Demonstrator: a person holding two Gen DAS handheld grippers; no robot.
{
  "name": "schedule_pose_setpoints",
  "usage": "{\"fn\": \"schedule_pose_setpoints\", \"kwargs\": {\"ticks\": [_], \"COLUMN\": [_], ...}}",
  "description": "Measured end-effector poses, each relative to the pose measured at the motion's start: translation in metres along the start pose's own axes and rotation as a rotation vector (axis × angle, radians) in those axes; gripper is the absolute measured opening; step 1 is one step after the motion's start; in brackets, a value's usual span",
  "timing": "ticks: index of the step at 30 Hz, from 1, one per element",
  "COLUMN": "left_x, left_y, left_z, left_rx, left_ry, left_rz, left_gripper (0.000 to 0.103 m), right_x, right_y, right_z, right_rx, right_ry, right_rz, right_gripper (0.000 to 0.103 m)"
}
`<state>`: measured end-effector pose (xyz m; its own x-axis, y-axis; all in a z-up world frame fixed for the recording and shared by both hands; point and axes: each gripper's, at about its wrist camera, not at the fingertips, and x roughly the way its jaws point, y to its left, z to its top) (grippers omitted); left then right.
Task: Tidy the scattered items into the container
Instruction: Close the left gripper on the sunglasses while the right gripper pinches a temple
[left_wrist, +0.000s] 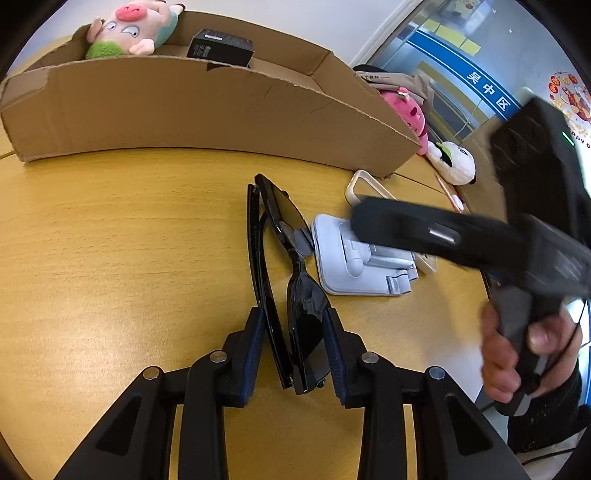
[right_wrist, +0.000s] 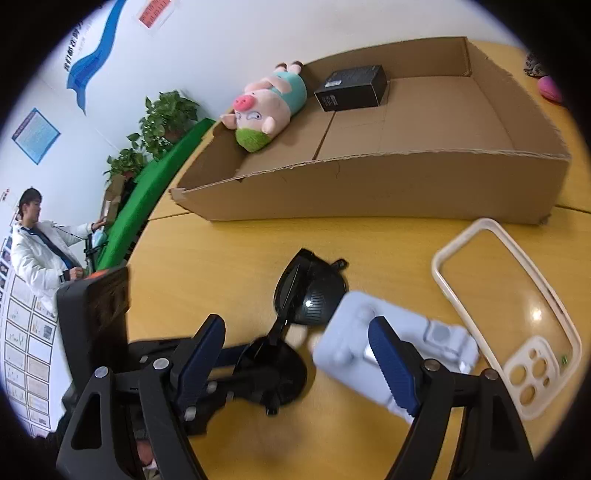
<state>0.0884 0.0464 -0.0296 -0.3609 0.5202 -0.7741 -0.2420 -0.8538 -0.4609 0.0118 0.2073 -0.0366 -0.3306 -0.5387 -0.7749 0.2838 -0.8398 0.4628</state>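
Black sunglasses (left_wrist: 291, 284) are clamped on the wooden table (left_wrist: 129, 258) by the left gripper (left_wrist: 297, 347), just before the cardboard box (left_wrist: 207, 110). The right gripper (right_wrist: 299, 354) is spread wide above a grey stand (right_wrist: 354, 339) near the box.

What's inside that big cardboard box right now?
Inside the cardboard box lie a pink pig plush toy and a small black carton, apart from each other. The rest of the floor in view is bare. The near wall hides the strip of floor just behind it.
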Motion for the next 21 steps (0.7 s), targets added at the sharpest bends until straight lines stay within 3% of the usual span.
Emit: {"fn": "schedule_pose_setpoints", "kwargs": {"ticks": [5, 8, 11, 12, 16, 21], "left_x": [-0.004, -0.005, -0.007, -0.009, -0.015, -0.023], "left_y": [-0.003, -0.005, -0.002, 0.0, -0.003, -0.008], "left_z": [-0.003, -0.003, -0.002, -0.002, 0.003, 0.01], "left_rx": [0.011, 0.023, 0.02, 0.019, 0.044, 0.068], "left_ry": [-0.021, -0.029, -0.041, -0.046, -0.07, -0.095], "left_rz": [0.013, 0.018, 0.031, 0.028, 0.025, 0.04], "left_gripper": [0.032, 0.032, 0.031, 0.031, 0.028, 0.028], "right_x": [0.032, 0.046, 0.056, 0.056, 0.048, 0.04], "right_y": [0.015, 0.032, 0.036, 0.035, 0.028, 0.036], "right_z": [0.017, 0.017, 0.014, 0.013, 0.016, 0.019], "right_rx": [-0.021, -0.103, -0.145, -0.153, -0.127, -0.15], "right_ry": [0.053, 0.068, 0.077, 0.071, 0.06, 0.027], "right_rz": [-0.024, -0.106, -0.175, -0.191, -0.153, -0.176], "right_gripper": [0.083, 0.079, 0.064, 0.052, 0.039, 0.024]}}
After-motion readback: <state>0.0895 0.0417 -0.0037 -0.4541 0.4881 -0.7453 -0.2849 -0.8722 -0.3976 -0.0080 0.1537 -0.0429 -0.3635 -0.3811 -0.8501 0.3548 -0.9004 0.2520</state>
